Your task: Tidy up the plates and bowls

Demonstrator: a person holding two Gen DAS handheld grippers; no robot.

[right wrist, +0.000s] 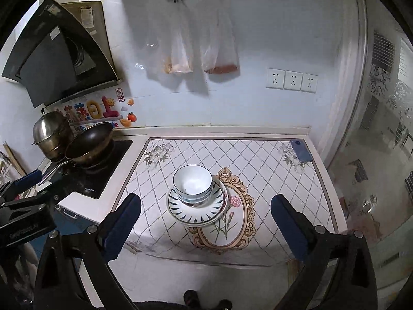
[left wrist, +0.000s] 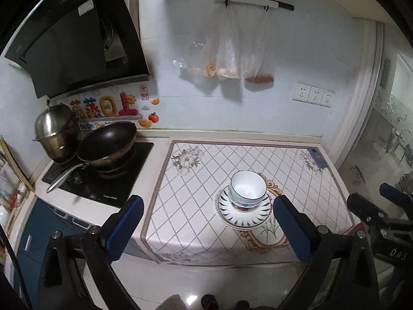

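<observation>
Nested white bowls with blue rims (left wrist: 247,187) (right wrist: 193,183) sit on stacked white plates with dark leaf marks (left wrist: 244,213) (right wrist: 196,210), on the counter's patterned mat (left wrist: 201,180) (right wrist: 258,170). My left gripper (left wrist: 207,222) is open and empty, held above and in front of the counter, well short of the stack. My right gripper (right wrist: 206,219) is open and empty, also back from the stack. The right gripper shows at the right edge of the left wrist view (left wrist: 382,201); the left gripper shows at the left edge of the right wrist view (right wrist: 23,191).
A black wok (left wrist: 107,143) (right wrist: 89,143) and a steel pot (left wrist: 55,129) (right wrist: 50,134) stand on the hob at the left, under a range hood (left wrist: 77,44). A blue phone (left wrist: 318,158) (right wrist: 300,151) lies at the mat's back right corner. Plastic bags (left wrist: 227,51) hang on the wall.
</observation>
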